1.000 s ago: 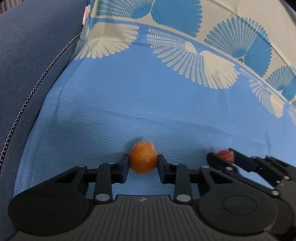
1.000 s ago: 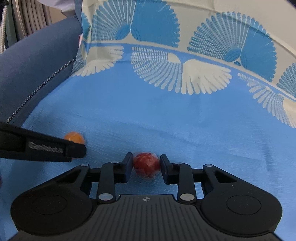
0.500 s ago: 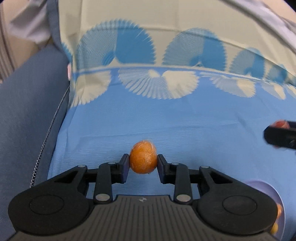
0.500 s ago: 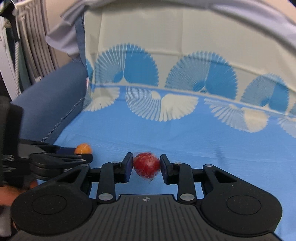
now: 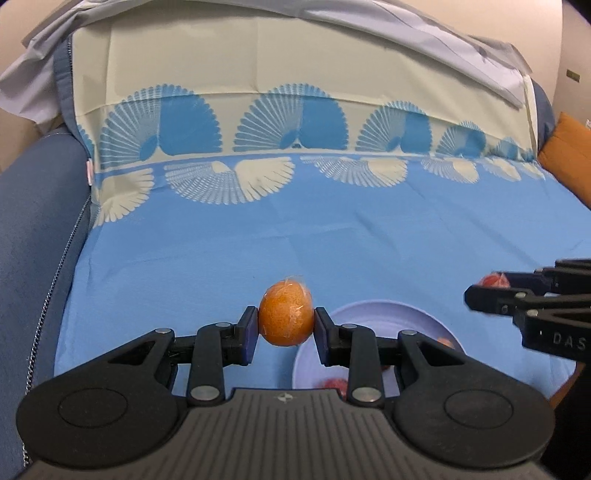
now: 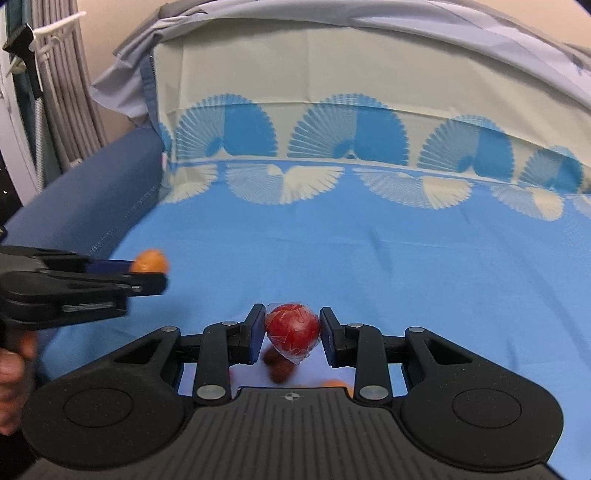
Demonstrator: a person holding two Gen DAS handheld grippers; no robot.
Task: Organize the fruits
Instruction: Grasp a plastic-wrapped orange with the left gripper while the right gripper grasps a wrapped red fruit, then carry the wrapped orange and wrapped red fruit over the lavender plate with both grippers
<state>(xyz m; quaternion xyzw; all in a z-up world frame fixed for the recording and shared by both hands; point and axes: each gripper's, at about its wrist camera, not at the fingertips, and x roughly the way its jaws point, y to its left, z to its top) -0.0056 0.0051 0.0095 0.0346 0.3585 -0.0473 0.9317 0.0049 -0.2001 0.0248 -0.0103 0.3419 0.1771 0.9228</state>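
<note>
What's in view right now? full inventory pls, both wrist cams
orange fruit: 1, orange, film-wrapped, clamped in the left tool.
red fruit: 1, red, film-wrapped, clamped in the right tool.
plate: 1, pale lilac, on the cloth below both tools, mostly hidden; holds a few red and orange fruits, count unclear.
cloth: 1, blue with cream and blue fan print, spread over the sofa seat and back.
sofa: 1, dark blue, armrest at left.
grey sheet: 1, draped over the sofa back.
orange cushion: 1, far right.
left tool: black, shut on the orange fruit.
right tool: black, shut on the red fruit.
hand: 1, gripping the left tool's handle.
</note>
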